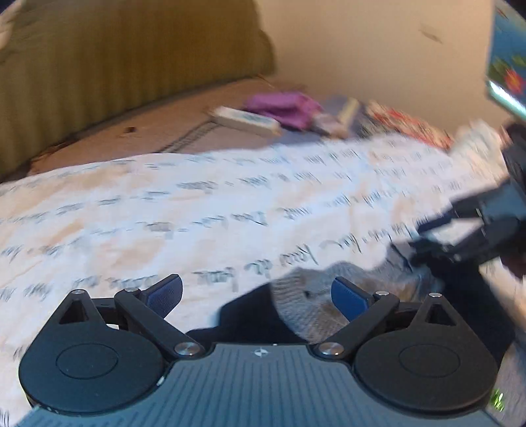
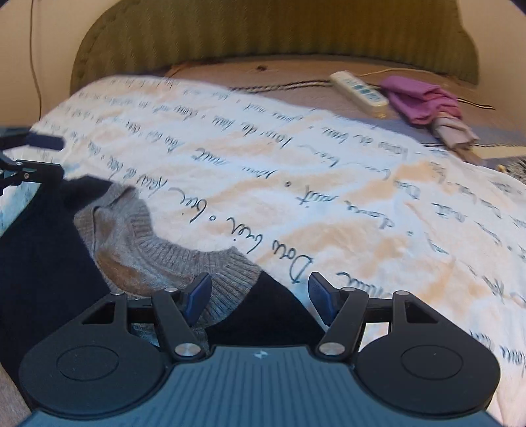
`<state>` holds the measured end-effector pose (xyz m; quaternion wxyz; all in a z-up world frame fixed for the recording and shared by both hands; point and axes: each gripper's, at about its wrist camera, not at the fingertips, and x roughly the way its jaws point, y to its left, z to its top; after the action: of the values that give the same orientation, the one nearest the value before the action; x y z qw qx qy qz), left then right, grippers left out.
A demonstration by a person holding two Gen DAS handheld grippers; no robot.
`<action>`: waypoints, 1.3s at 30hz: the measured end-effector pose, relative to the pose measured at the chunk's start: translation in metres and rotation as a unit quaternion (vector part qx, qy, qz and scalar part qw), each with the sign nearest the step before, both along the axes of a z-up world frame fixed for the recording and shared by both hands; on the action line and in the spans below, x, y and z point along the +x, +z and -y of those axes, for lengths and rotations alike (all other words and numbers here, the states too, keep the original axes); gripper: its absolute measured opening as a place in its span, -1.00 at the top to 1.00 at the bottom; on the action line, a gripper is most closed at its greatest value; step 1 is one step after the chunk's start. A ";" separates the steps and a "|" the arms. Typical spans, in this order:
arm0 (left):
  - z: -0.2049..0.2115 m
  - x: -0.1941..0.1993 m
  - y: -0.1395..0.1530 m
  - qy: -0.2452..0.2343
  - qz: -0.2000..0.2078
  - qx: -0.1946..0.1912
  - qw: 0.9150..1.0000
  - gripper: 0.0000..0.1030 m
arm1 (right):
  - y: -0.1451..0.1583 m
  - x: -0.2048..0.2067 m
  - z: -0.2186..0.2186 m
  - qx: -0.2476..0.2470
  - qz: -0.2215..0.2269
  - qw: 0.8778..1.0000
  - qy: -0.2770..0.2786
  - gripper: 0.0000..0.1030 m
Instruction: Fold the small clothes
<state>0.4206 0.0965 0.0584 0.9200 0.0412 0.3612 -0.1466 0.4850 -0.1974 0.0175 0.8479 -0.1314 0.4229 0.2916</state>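
A white sheet (image 2: pixel 296 157) printed with lines of cursive script covers the bed; beyond it lies bare brown mattress, then a ribbed olive headboard (image 2: pixel 263 29) against a cream wall. A power strip (image 2: pixel 360 88) and a purple cloth (image 2: pixel 420 98) sit near the head end (both off the sheet). The sweater (image 2: pixel 138 243), navy with a grey ribbed collar, lies flat at the near edge of the sheet, collar toward the headboard; its long axis I cannot tell. The right gripper (image 2: pixel 259 297) hovers over the collar, jaws apart, nothing between them. The left gripper (image 1: pixel 256 294) hovers by the sweater, jaws wide, empty.
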 end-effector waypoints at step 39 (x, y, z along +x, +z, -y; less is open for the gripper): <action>0.052 -0.011 -0.059 0.020 0.028 0.091 0.995 -0.65 | -0.016 -0.013 0.003 0.051 0.013 0.992 -0.119 0.91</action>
<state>0.4098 0.0441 -0.0007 0.9250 0.1214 0.3475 -0.0940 0.4721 -0.2005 0.0020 0.8876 -0.0408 0.4088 0.2083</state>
